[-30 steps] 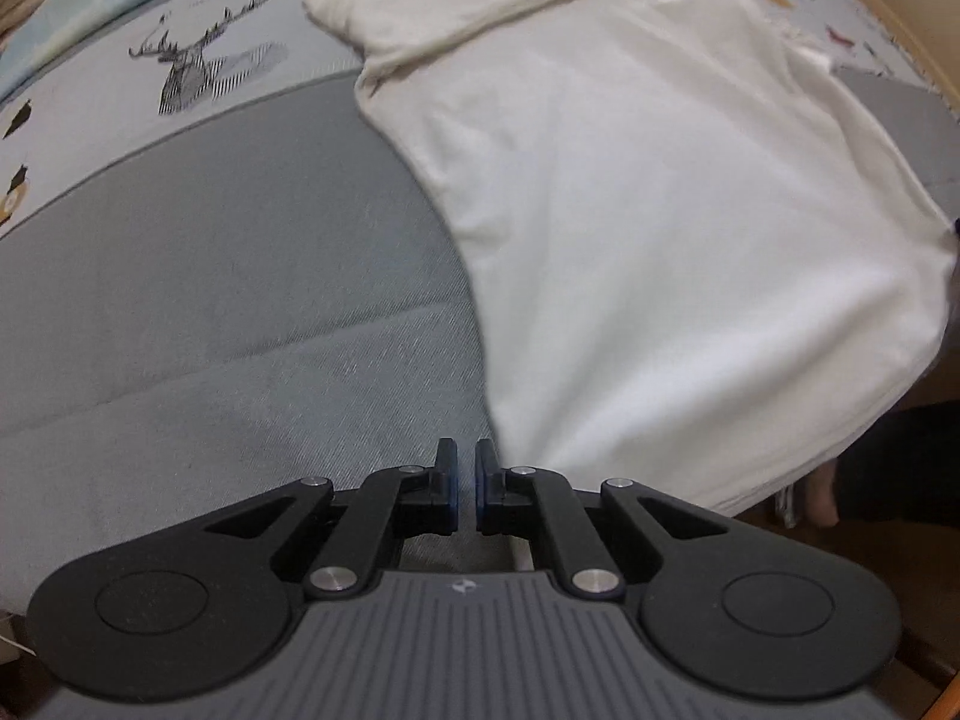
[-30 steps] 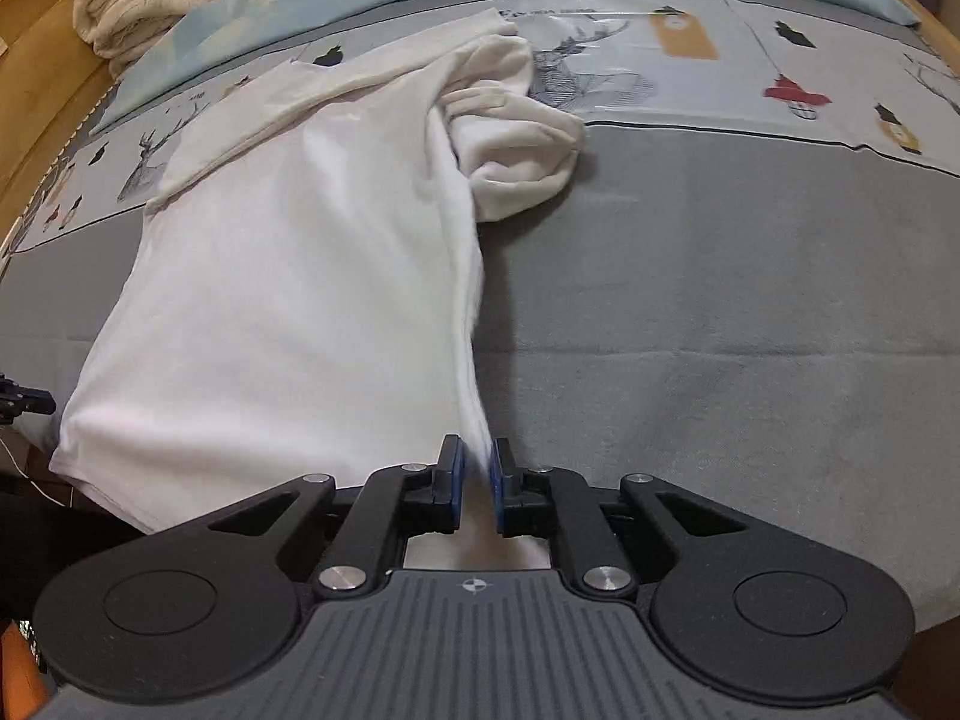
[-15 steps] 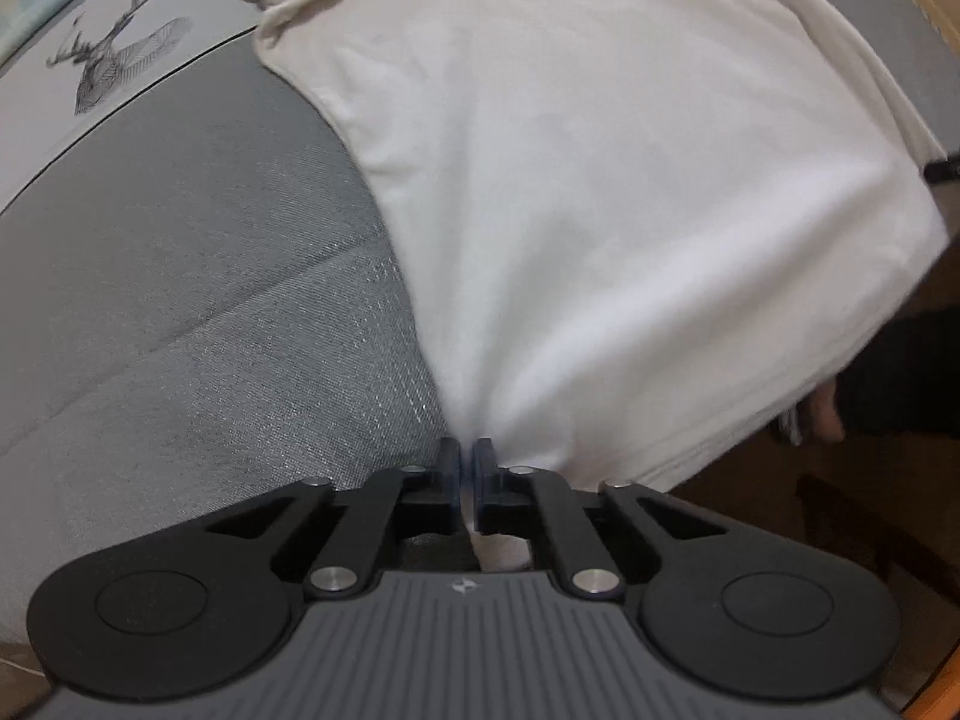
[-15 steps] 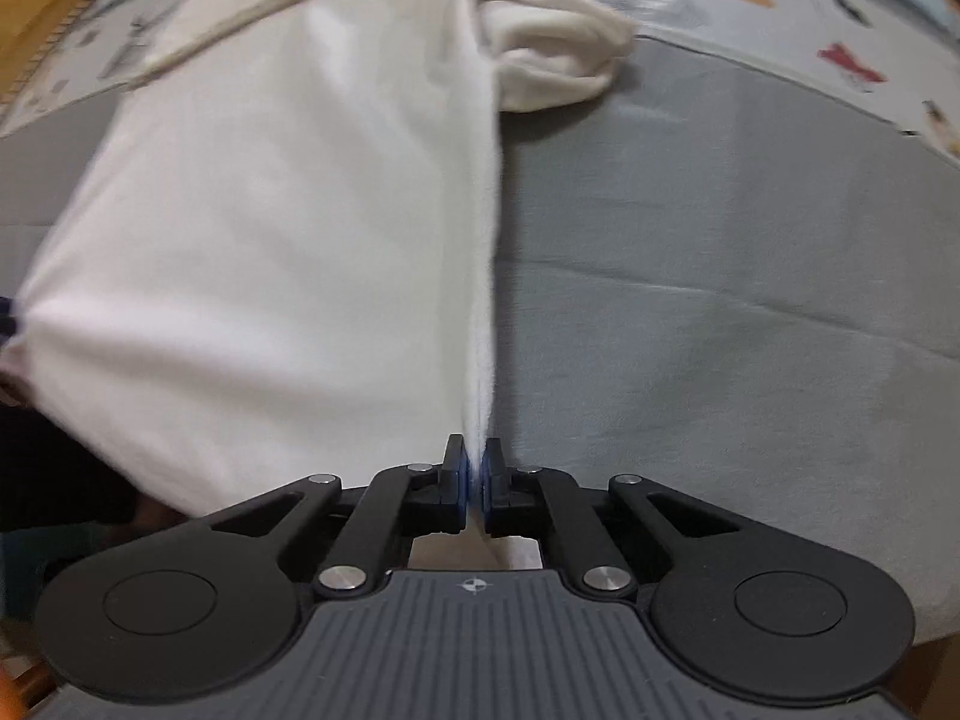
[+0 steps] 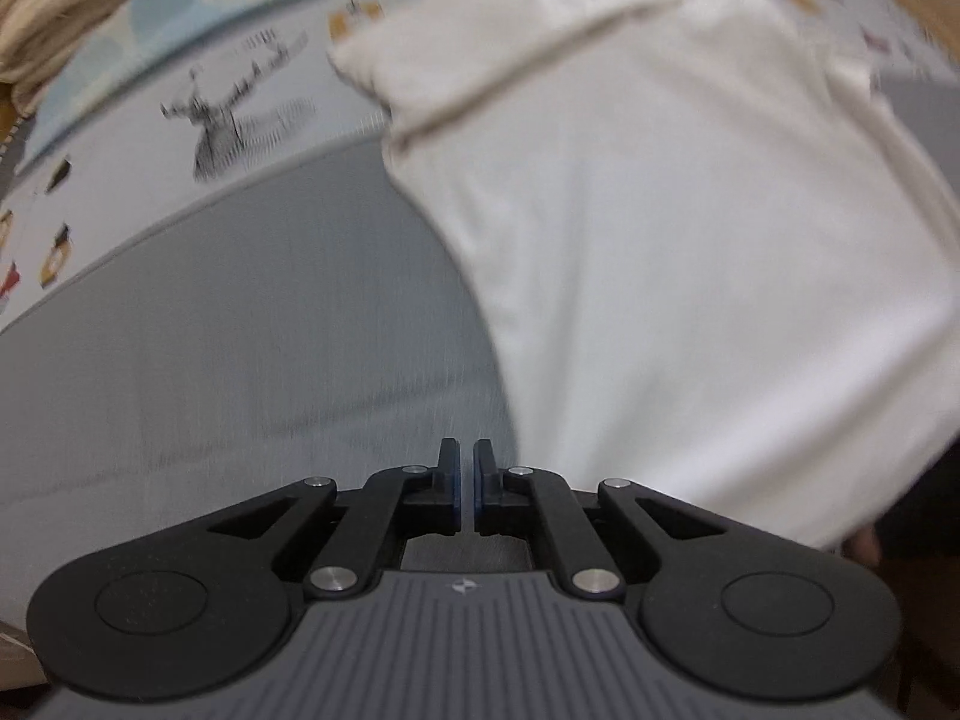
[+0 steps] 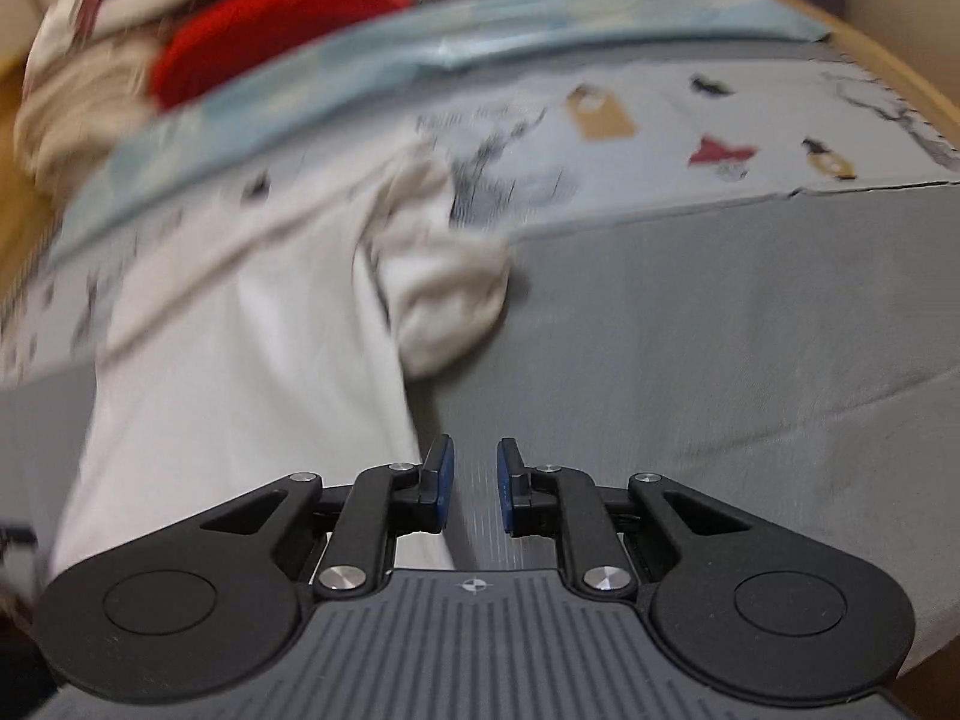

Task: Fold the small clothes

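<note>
Now, from the left: my left gripper (image 5: 467, 483) has its fingers pressed together on nothing, just beside the hem of the white garment (image 5: 690, 252) spread on the bed (image 5: 210, 360). My right gripper (image 6: 475, 483) has just been opening; its fingers stand spread, empty, the cloth's edge just left of them. Soft, light and limp, I judge; best pinched at the hem corners.

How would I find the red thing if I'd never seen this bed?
Start at the big grey bed cover and look past the white shirt to the far-left pile of cream cloth. The red thing sits there, the only bright red bundle.
</note>
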Motion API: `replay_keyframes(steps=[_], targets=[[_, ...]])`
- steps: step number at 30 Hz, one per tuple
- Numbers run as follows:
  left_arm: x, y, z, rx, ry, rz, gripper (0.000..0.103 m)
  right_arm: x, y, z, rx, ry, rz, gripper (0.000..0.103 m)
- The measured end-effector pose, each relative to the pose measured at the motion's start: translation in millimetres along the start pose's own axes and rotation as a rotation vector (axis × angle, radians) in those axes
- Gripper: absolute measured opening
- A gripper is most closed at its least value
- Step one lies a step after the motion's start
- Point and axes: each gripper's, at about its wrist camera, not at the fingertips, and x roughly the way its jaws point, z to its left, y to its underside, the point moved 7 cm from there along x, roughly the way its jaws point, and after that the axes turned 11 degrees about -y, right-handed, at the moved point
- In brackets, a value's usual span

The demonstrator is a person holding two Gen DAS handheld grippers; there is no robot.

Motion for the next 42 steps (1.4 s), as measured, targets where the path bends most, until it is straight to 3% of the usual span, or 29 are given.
replay_keyframes(steps=[3, 9, 14, 17, 20, 22, 23, 24, 26, 29, 30, 31, 32, 34, 37, 39, 40, 42], targets=[[-12, -24, -4, -0.048, -0.029, -0.074, 0.009, 4, -15, 5, 0.004, -0.02, -0.073, 0.016], [-33, -74, -20, -0.174, -0.051, -0.189, 0.009, 24, -26, 22, 0.023, -0.082, -0.103, 0.016], [-48, -133, -22, -0.335, 0.003, -0.191, 0.009, 42, -33, 17, 0.095, -0.076, -0.132, 0.016], [-48, -175, -31, -0.366, 0.029, -0.239, 0.011, 55, -38, 2, 0.158, -0.043, -0.134, 0.016], [-37, -189, -44, -0.358, 0.038, -0.307, 0.016, 69, -45, -10, 0.255, -0.066, -0.142, 0.016], [-15, -187, -53, -0.339, 0.002, -0.199, 0.016, 79, -49, -16, 0.274, -0.055, -0.138, 0.021], [-9, -190, -56, -0.367, 0.026, -0.166, 0.016, 86, -52, -19, 0.284, -0.058, -0.133, 0.03], [-7, -193, -59, -0.383, 0.059, -0.165, 0.016, 92, -54, -22, 0.297, -0.057, -0.128, 0.041], [-6, -205, -67, -0.367, 0.088, -0.181, 0.016, 108, -60, -30, 0.324, -0.048, -0.116, 0.051], [-5, -216, -73, -0.305, 0.03, -0.221, 0.019, 137, -69, -38, 0.354, -0.055, -0.083, 0.046], [-4, -217, -74, -0.3, 0.021, -0.216, 0.019, 146, -71, -41, 0.363, -0.045, -0.069, 0.024], [0, -218, -73, -0.311, 0.025, -0.204, 0.019, 153, -74, -42, 0.366, -0.046, -0.063, 0.015], [3, -219, -72, -0.325, 0.031, -0.196, 0.019, 156, -79, -43, 0.358, -0.033, -0.067, 0.009], [9, -223, -68, -0.347, 0.035, -0.183, 0.019, 146, -99, -45, 0.311, 0.038, -0.154, 0.008], [10, -228, -62, -0.356, 0.029, -0.188, 0.019, 90, -148, -40, 0.128, 0.219, -0.45, 0.008], [12, -230, -61, -0.358, 0.029, -0.19, 0.019, 51, -165, -24, -0.068, 0.334, -0.641, 0.009], [14, -232, -63, -0.357, 0.032, -0.187, 0.019, 45, -166, -19, -0.142, 0.363, -0.674, 0.009], [17, -234, -66, -0.354, 0.038, -0.175, 0.019, 61, -158, -32, -0.168, 0.459, -0.572, 0.01]])
